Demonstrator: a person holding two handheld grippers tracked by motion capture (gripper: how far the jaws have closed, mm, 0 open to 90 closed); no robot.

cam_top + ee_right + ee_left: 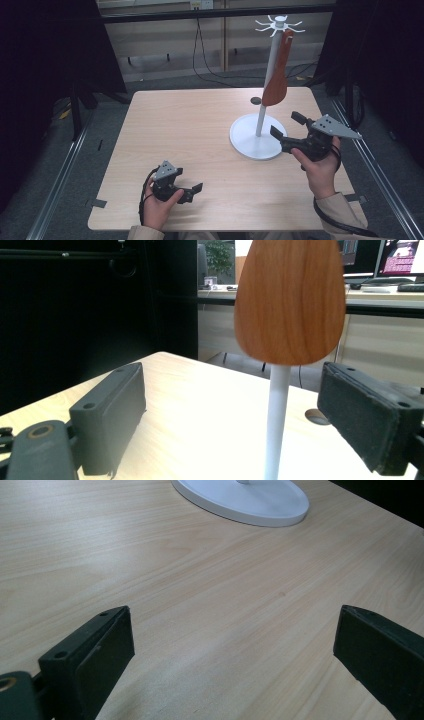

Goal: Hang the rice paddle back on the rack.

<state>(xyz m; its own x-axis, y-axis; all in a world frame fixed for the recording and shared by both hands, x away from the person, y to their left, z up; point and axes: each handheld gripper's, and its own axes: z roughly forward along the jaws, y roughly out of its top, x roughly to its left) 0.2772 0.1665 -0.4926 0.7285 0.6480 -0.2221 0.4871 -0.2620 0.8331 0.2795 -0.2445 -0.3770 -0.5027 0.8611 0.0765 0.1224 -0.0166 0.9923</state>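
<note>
Hanging from the stand [270, 75] near the table's [190, 135] far right corner, the wooden spatula [276, 82] is seen, its hook seemingly hidden | right gripper [286, 126] wide, nothing clamped | left gripper [196, 191] wide, empty.

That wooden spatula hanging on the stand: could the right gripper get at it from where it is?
Probably yes. The right gripper is open beside the stand, facing the wooden spatula, with nothing between.

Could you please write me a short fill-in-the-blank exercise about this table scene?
1. The wooden spatula hangs from a hook at the top of the ____ stand.
2. The jaws of the right gripper stand ____, with nothing between the pads.
3. The left gripper sits low over the ____ table.

Missing words: white; open; wooden
</note>
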